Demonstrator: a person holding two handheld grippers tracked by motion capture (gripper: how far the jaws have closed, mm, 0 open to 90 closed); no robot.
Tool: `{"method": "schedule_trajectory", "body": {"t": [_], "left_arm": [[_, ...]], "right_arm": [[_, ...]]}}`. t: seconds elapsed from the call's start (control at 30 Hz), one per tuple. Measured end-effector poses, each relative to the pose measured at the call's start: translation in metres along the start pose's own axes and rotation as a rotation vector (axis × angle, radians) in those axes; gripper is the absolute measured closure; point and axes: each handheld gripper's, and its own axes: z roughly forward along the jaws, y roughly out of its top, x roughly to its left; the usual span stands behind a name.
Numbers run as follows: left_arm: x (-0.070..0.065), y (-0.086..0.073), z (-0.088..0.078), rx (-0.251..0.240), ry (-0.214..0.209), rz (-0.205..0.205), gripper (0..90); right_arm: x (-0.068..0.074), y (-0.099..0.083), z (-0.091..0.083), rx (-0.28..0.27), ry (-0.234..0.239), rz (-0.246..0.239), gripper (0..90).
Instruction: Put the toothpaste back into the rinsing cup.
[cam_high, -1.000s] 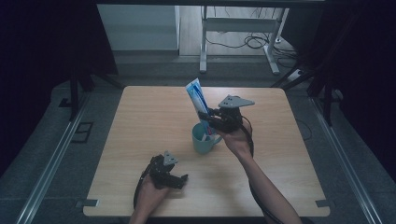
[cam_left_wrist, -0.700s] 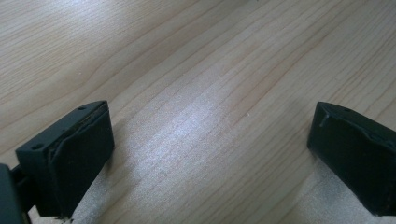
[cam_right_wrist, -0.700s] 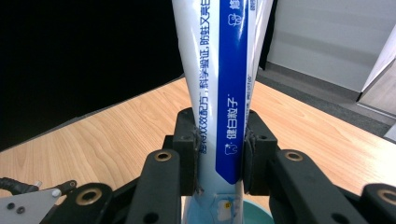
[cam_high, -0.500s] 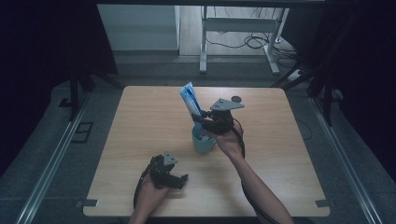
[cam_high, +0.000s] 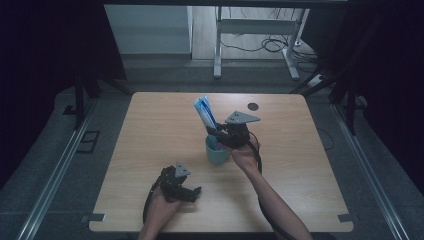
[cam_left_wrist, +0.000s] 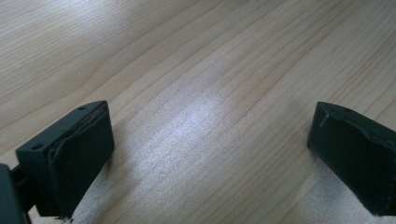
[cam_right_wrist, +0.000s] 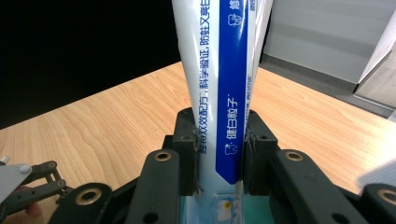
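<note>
On table (cam_high: 150, 150): 1 cup (cam_high: 216, 152), 1 tube (cam_high: 204, 113), 2 tools.

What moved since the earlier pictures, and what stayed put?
The right tool, shut on the blue and white toothpaste tube, came down and toward the left, bringing the tube's lower end into the teal cup. The tube leans up and to the left. Nothing was let go or newly grabbed. The cup, the left tool with its jaws open, and the table stayed where they were.
</note>
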Motion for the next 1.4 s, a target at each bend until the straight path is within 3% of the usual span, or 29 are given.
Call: {"method": "schedule_trajectory", "body": {"t": [0.57, 1.2, 1.23, 1.4], "left_arm": [[0.000, 0.000, 0.000, 0.000, -0.001, -0.003, 0.5], [0.000, 0.000, 0.000, 0.000, -0.001, -0.004, 0.5], [0.000, 0.000, 0.000, 0.000, -0.001, -0.003, 0.5], [0.000, 0.000, 0.000, 0.000, -0.001, -0.003, 0.5]], "right_arm": [[-0.002, -0.023, 0.010, 0.049, -0.014, 0.006, 70.2], [-0.006, -0.039, 0.010, 0.099, -0.006, 0.024, 67.3], [-0.007, -0.040, 0.009, 0.087, -0.003, 0.044, 67.5], [-0.007, -0.040, 0.009, 0.092, -0.002, 0.041, 67.3]]}}
